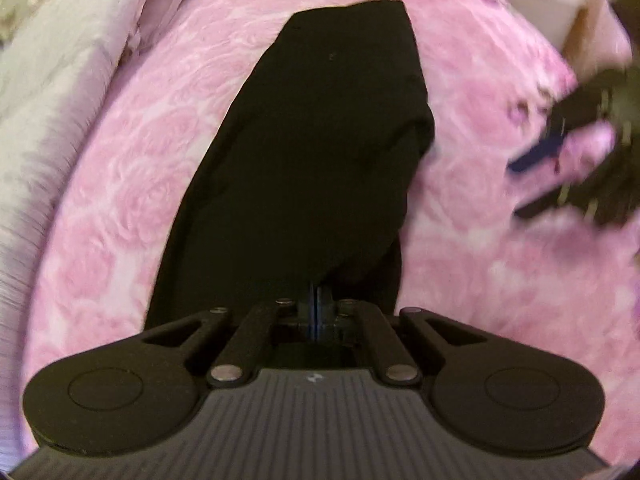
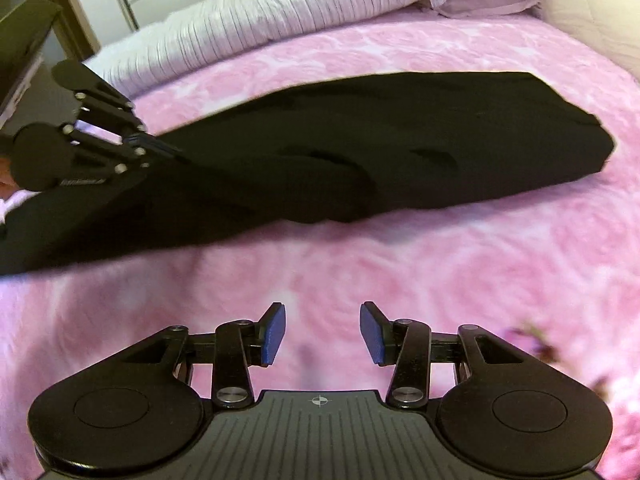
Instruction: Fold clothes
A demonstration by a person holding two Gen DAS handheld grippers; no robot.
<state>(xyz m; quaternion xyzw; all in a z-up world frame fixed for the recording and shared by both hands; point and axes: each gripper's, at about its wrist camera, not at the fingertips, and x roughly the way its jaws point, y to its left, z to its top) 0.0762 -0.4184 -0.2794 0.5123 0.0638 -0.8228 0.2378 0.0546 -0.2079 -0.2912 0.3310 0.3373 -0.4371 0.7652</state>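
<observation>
While the pink rose-patterned blanket (image 2: 400,264) fills both views, the black garment (image 2: 360,148) lies stretched across it at mid-frame, the left gripper (image 1: 316,300) pinched shut on its near end, the right gripper (image 2: 322,330) half-open, empty, over bare blanket.

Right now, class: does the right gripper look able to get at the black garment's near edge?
Probably yes. The right gripper is open and empty over bare pink bedspread, nothing between it and the black garment. The left gripper grips the far end.
</observation>
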